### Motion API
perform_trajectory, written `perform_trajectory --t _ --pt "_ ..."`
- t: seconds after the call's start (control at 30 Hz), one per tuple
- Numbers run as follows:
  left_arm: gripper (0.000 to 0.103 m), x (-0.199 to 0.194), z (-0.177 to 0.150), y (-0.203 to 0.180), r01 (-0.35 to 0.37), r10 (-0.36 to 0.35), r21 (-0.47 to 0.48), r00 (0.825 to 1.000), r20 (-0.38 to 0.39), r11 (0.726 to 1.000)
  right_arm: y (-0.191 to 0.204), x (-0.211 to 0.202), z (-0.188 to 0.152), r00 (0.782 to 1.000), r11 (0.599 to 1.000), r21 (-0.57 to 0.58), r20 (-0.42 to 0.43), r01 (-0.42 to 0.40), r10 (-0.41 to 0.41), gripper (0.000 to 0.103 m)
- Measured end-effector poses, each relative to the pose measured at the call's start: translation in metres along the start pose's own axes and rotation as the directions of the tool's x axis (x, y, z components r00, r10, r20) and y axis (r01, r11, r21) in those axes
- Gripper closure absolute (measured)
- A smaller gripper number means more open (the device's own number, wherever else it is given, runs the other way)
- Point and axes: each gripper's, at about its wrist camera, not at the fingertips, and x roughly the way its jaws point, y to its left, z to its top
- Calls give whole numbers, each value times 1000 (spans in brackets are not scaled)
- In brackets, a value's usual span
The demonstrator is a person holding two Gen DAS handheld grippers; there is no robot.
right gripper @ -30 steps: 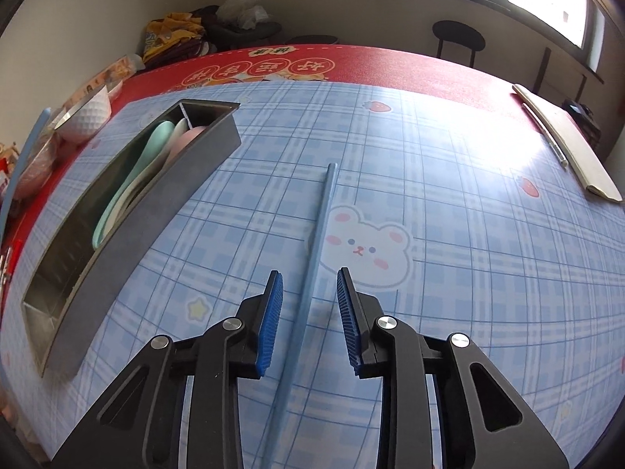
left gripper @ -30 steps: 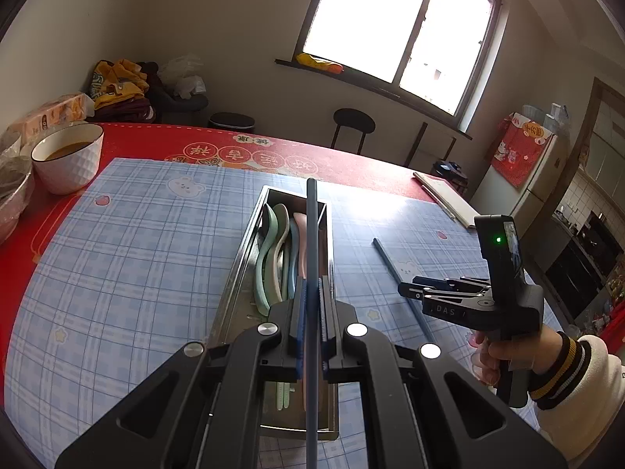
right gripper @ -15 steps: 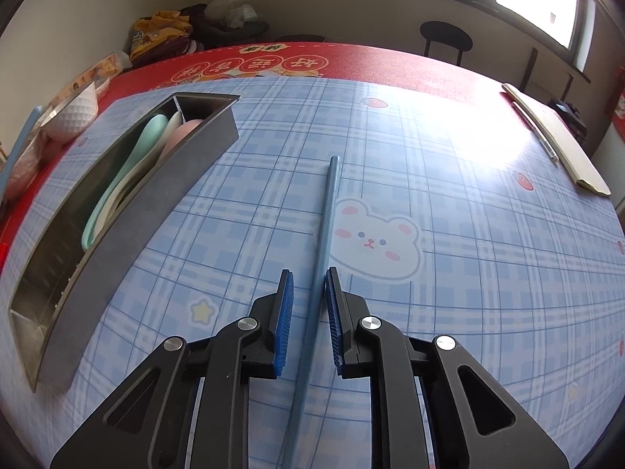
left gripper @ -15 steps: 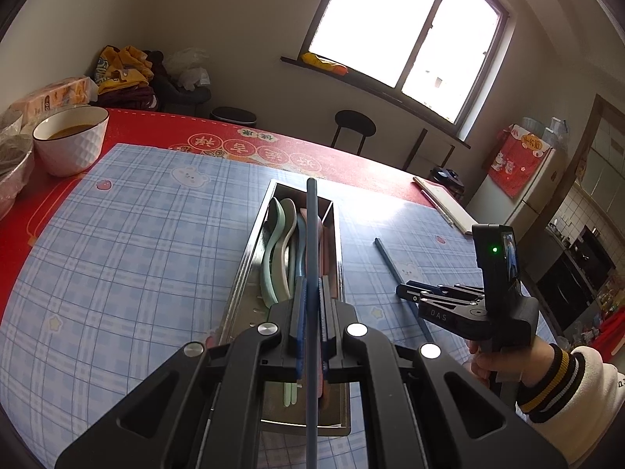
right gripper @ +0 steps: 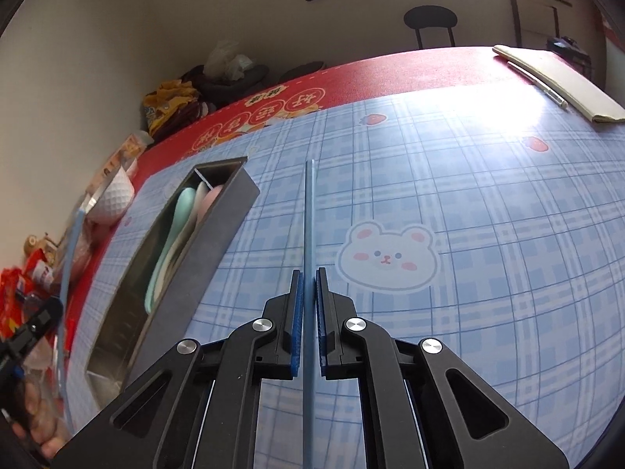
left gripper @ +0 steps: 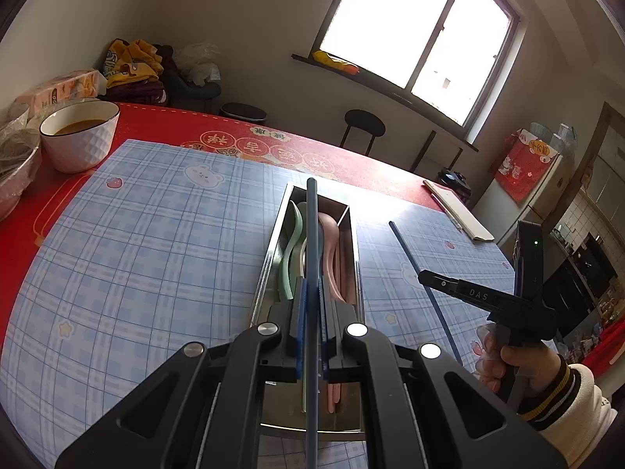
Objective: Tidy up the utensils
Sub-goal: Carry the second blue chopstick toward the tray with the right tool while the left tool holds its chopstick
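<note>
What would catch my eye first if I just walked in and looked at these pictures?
Probably the two black hand-held grippers, each pinching a thin blue chopstick: the left gripper holds its chopstick above a long metal tray of pastel spoons, while the right gripper clamps the second chopstick over the blue checked mat. A white bowl sits at the far left.

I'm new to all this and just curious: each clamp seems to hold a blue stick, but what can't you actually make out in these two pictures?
- Left wrist view: the near end of the left gripper's chopstick runs off the bottom edge.
- Left wrist view: the lower spoon handles in the metal tray are hidden by the gripper.
- Right wrist view: the right gripper's chopstick is cut off likewise.
- Right wrist view: the tray's far side is hidden by its own wall.
</note>
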Motion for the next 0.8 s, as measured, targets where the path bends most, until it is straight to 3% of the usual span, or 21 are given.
perform_trajectory --t 0.27,0.37,0.53,0.8 --pt "97 15 13 -14 -11 12 27 999 -33 1000 8 6 5 968 972 80 142 -220 208 97" --pt "97 26 18 -22 -17 20 51 998 -53 999 2 14 3 972 971 87 101 -221 213 97" --pt "97 49 24 -37 16 -8 81 996 -91 997 -5 8 5 963 962 92 111 -257 247 97" --pt "97 90 26 -44 4 22 138 981 -192 990 -8 8 6 960 958 102 109 -269 258 97"
